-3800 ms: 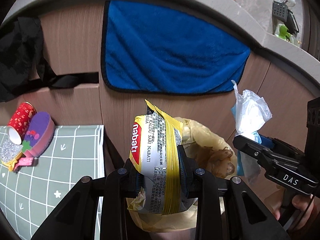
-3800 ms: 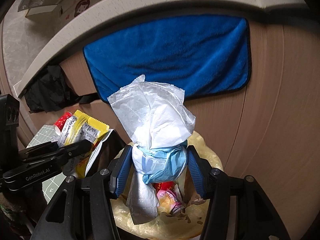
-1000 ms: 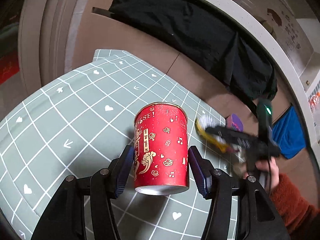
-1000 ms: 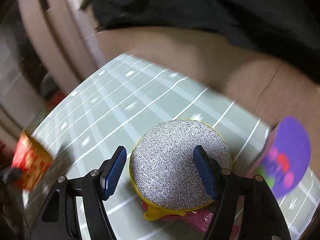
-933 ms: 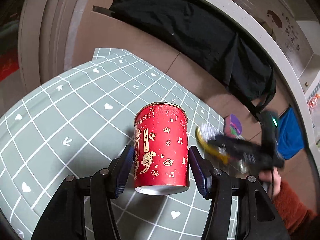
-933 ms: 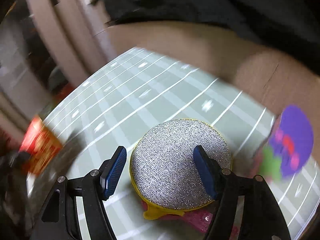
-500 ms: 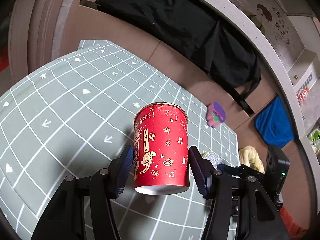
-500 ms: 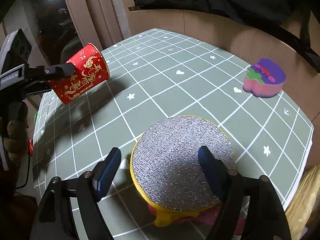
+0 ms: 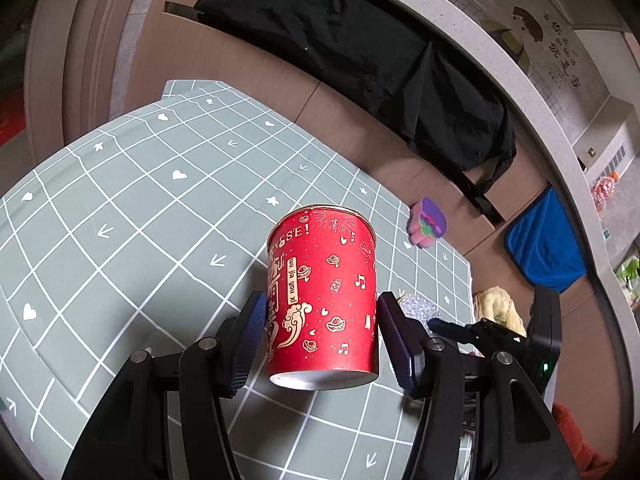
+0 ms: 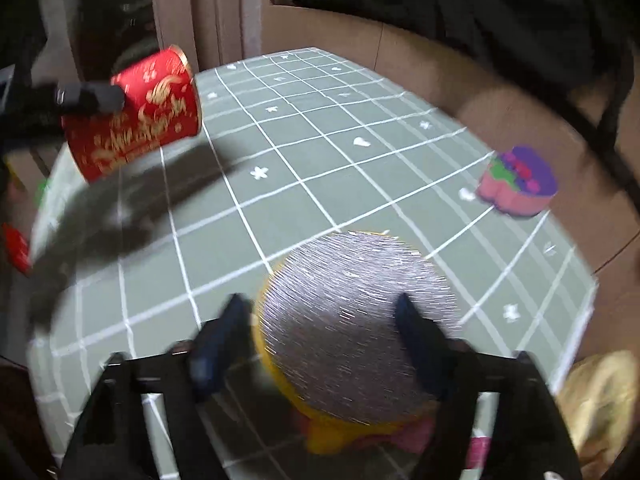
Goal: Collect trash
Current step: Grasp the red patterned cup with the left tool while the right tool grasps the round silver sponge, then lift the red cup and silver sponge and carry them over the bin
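Note:
My left gripper is shut on a red paper cup with gold drawings and holds it above the green grid mat. The cup also shows in the right wrist view, at the upper left. My right gripper is shut on a round silver glitter disc with a yellow rim, held over the mat. This view is blurred by motion. The right gripper also shows in the left wrist view at the lower right, with the silver disc.
A pink and purple cake-shaped toy sits near the mat's far right edge, also in the left wrist view. A bin with a yellow bag stands beyond the table. A black cloth and a blue towel hang behind.
Both grippers let go of the wrapper and the tissue earlier and now hold the cup and the disc. In the last half second both have lifted and swung toward the bin side.

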{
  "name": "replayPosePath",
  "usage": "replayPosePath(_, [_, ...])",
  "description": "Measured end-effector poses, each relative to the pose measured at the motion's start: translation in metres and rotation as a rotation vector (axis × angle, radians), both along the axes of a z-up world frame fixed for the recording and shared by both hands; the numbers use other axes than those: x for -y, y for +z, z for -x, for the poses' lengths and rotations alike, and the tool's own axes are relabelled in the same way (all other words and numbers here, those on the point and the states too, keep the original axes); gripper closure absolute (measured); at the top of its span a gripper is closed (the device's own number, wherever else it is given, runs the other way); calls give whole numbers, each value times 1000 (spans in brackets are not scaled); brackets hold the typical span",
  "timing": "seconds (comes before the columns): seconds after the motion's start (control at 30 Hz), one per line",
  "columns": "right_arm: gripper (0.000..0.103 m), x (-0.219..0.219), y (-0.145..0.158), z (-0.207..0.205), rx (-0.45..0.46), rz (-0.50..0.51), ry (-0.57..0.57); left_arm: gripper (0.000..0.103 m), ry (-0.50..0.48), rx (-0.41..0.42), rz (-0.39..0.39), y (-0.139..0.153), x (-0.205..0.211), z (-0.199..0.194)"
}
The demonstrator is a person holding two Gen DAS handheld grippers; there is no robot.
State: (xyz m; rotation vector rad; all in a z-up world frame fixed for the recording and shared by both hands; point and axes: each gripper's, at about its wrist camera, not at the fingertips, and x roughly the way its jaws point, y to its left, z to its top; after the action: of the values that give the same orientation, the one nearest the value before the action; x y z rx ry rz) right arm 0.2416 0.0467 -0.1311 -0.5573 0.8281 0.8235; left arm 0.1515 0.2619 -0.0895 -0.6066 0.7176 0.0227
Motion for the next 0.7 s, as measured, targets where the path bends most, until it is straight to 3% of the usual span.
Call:
replayPosePath(0.07, [49,3,4,5,29,18,18,45,-7,-1,3,0,3,-1])
replayPosePath(0.13, [70,9,13,6,25,-7,17,45,-14,0,4,0,7,-1])
replayPosePath(0.23, [79,22,38,3,-7,-124,-14,45,-26,1,3,1,11,-2])
replayPosePath(0.37, [85,49,74,-13,-106,-336,-94,45,-35,5,5,2,14,-2])
replayPosePath(0.47, [86,67,84,-28,-162,-428,-165,45,-37,3,8,1,15,-2])
replayPosePath(0.57, [86,84,79,-38,-164,-431,-251,45,-37,-3,9,0,15,-2])
replayPosePath(0.7, [85,96,64,-42,-211,-427,-284,45,-35,-9,8,-2,17,-3])
